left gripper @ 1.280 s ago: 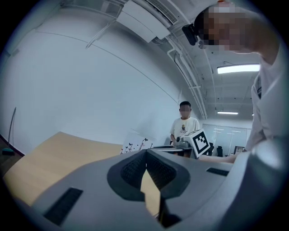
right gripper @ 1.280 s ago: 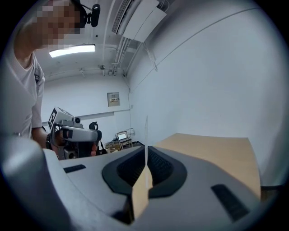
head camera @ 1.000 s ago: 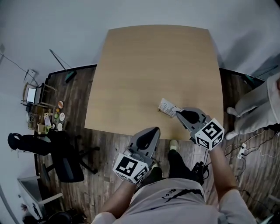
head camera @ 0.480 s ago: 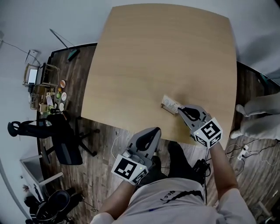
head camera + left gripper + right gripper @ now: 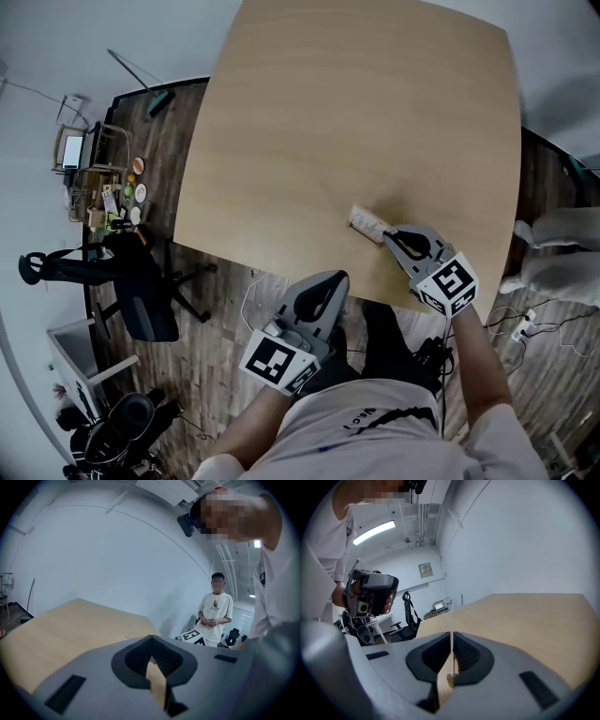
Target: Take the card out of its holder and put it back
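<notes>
Right gripper point(image 5: 384, 236) has its jaws pinched on the thin white edge of the card point(image 5: 366, 221), low at the front right of the pale wooden surface point(image 5: 356, 112). I can't tell if it's clear of its holder. The move wants a straight, steady slide along the card's own plane, no bending. Left gripper point(image 5: 335, 279) hangs off the surface's near edge, jaws closed on nothing, above a dark plank floor point(image 5: 216, 375) and an office chair point(image 5: 141, 300).
</notes>
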Action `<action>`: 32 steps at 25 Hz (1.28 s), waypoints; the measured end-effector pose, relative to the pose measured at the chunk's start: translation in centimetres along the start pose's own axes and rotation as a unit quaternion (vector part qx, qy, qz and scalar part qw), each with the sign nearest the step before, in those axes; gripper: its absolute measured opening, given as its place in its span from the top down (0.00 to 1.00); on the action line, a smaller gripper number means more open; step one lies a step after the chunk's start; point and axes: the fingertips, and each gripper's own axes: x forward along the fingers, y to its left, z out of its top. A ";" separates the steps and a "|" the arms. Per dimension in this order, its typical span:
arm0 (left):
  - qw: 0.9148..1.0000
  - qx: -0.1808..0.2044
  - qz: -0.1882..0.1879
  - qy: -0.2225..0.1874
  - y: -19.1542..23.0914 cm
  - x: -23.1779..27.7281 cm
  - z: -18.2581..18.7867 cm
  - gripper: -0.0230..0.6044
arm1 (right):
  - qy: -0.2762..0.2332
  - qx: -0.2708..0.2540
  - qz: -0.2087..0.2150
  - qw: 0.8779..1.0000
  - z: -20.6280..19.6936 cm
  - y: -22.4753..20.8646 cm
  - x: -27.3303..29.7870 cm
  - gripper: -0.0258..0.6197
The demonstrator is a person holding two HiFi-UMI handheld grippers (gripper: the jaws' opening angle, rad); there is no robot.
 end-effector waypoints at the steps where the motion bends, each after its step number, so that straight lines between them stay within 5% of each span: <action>1: 1.000 -0.001 0.000 0.001 0.1 0.0 0.0 0.94 | -0.001 0.002 -0.001 1.000 0.0 0.0 0.0 0.92; 24: 1.000 -0.004 -0.007 0.004 0.3 0.3 -0.3 0.94 | 0.063 0.001 0.009 0.998 -4.7 0.6 0.8 0.92; 32: 1.000 -0.001 -0.021 0.004 -0.3 -0.1 -0.5 0.94 | 0.062 0.000 -0.016 0.998 -4.0 0.5 -0.2 0.87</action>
